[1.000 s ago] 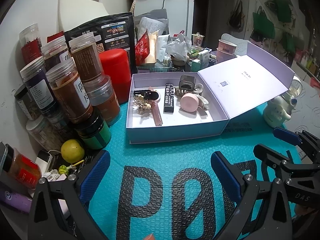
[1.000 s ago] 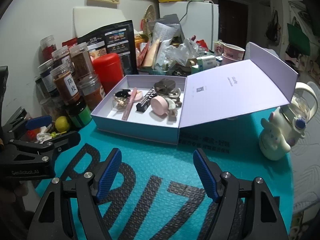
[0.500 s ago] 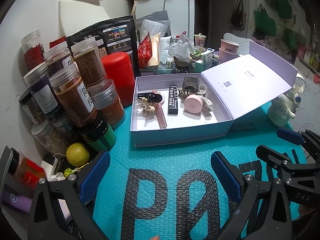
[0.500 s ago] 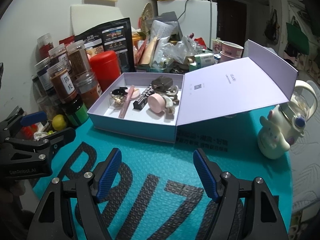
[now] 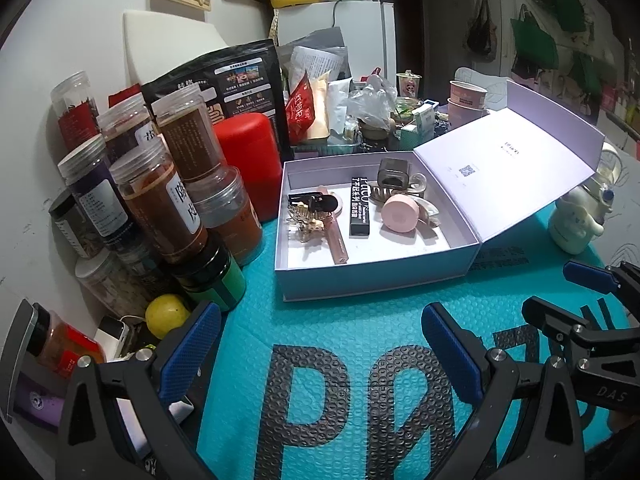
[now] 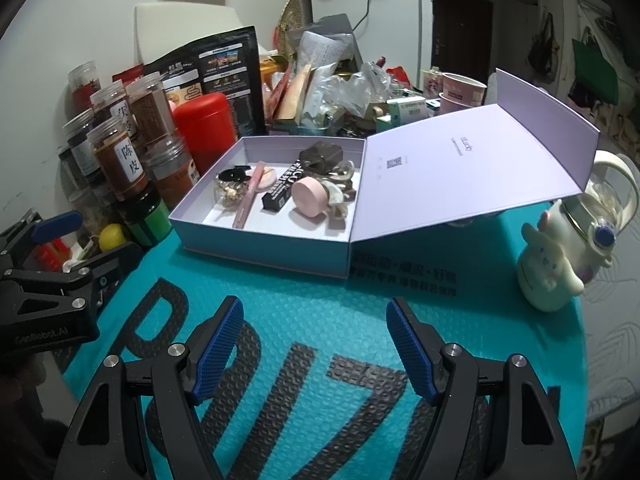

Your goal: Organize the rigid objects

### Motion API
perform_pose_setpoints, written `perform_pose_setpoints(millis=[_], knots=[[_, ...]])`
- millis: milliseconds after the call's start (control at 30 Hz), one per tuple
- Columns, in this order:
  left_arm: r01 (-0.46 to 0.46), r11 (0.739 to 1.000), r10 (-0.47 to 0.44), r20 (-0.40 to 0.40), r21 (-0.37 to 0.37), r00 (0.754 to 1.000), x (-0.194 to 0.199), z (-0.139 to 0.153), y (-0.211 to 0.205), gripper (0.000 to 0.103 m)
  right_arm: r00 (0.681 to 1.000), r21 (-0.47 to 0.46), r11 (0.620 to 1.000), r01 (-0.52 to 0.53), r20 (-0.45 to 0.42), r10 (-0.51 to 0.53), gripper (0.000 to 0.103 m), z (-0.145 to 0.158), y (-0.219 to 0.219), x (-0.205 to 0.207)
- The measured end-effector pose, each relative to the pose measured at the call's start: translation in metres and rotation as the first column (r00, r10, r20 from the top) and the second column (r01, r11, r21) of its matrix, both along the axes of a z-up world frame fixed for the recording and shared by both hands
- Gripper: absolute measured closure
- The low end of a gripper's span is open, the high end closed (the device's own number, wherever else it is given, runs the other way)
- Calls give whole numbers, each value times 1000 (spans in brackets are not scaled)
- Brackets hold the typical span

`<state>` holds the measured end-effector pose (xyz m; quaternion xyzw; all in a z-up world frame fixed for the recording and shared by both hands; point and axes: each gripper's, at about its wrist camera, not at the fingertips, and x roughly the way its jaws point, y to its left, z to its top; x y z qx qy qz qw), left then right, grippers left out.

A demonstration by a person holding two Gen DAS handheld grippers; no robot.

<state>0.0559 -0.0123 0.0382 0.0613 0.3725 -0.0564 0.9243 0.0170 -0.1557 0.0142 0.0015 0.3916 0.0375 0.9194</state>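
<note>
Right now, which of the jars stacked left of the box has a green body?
The short dark-lidded jar at the stack's front, beside the yellow fruit; the other jars are clear plastic holding brown or dark contents.

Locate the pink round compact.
The pink round compact lies inside the open lilac box, right of the black lipstick carton, against the hair claws.

My left gripper (image 5: 320, 344) is angled downward, its jaws spread wide with nothing between the blue pads (image 5: 450, 354). My right gripper (image 6: 312, 344) is angled downward likewise, jaws apart, pads (image 6: 216, 340) bare and gripping nothing. Each gripper appears at the edge of the other's view: the right at the right side of the left view, the left at the left side of the right view. The two sit side by side, apart.
</note>
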Motion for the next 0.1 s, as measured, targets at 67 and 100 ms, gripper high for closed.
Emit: perform_pose_setpoints(millis=[67, 100], knots=[[2, 1000, -2, -10, -8, 1000, 1, -1, 0, 1, 1000, 2, 1000, 1, -3, -1, 28, -1, -1, 1], [3, 1000, -3, -17, -9, 1000, 2, -3, 0, 1, 1000, 2, 1000, 2, -4, -2, 28, -1, -1, 1]])
